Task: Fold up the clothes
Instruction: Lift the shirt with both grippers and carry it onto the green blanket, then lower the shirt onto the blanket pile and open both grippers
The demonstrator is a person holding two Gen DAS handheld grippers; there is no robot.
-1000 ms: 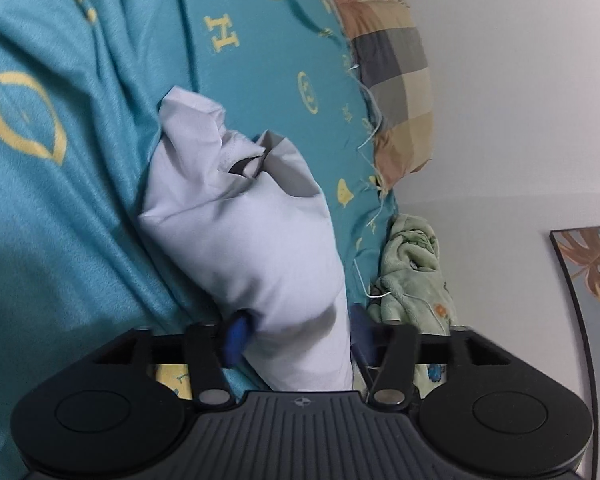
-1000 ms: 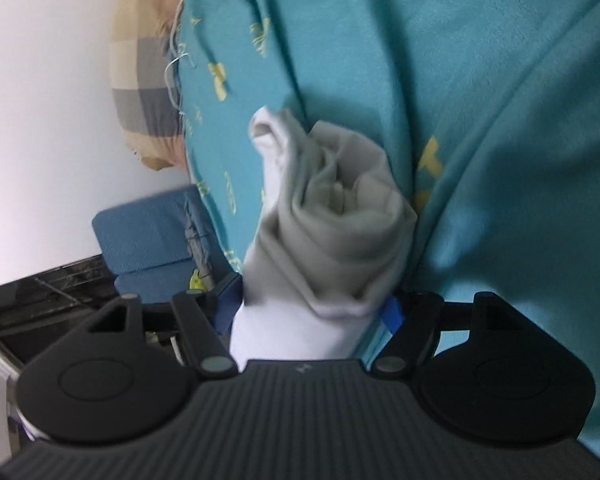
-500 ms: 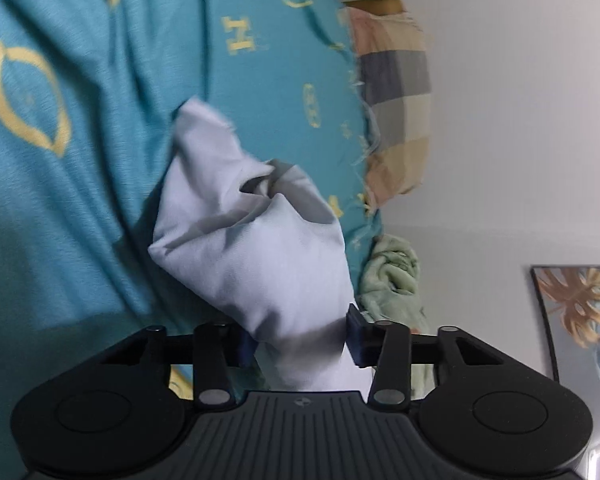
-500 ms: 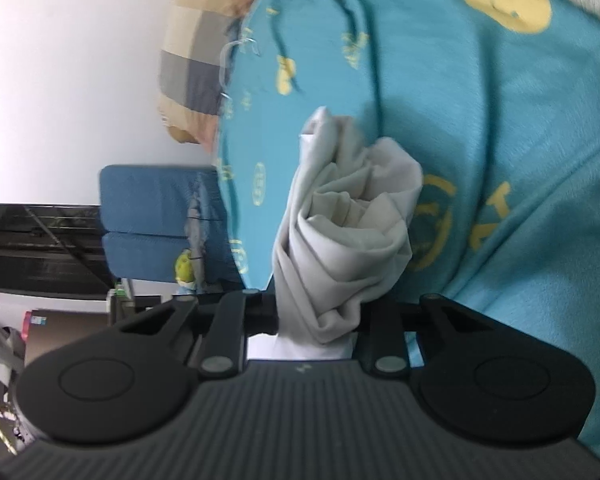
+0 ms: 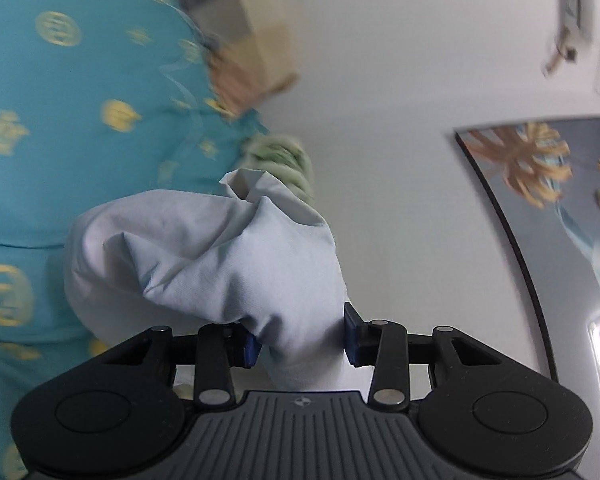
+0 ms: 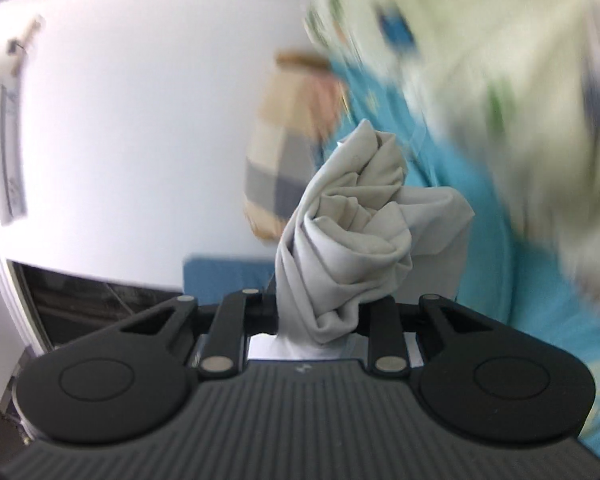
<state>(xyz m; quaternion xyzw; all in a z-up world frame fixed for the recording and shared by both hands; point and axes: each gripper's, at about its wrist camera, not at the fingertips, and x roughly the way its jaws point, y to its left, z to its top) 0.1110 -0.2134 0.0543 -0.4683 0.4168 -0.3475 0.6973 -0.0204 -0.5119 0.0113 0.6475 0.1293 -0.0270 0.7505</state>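
A pale white garment (image 5: 220, 264) bulges out of my left gripper (image 5: 300, 344), which is shut on a bunched part of it between blue pads (image 5: 352, 338). In the right wrist view the same light cloth, a twisted grey-white wad (image 6: 352, 248), sticks up from my right gripper (image 6: 320, 320), which is shut on it. Both wads are lifted off the teal bedspread (image 5: 60, 100). The rest of the garment between the two grippers is hidden.
The teal bedspread (image 6: 496, 272) with yellow emblems covers the bed. A checked pillow (image 5: 244, 24) lies at the head by the white wall. A pale green garment (image 5: 284, 160) is crumpled at the bed's edge, blurred large as green cloth (image 6: 500, 80). A framed picture (image 5: 548, 208) hangs right.
Both grippers have swung up and away from the bed toward the wall, still holding the cloth. The bedspread has slid out of the centre and the views are motion-blurred.
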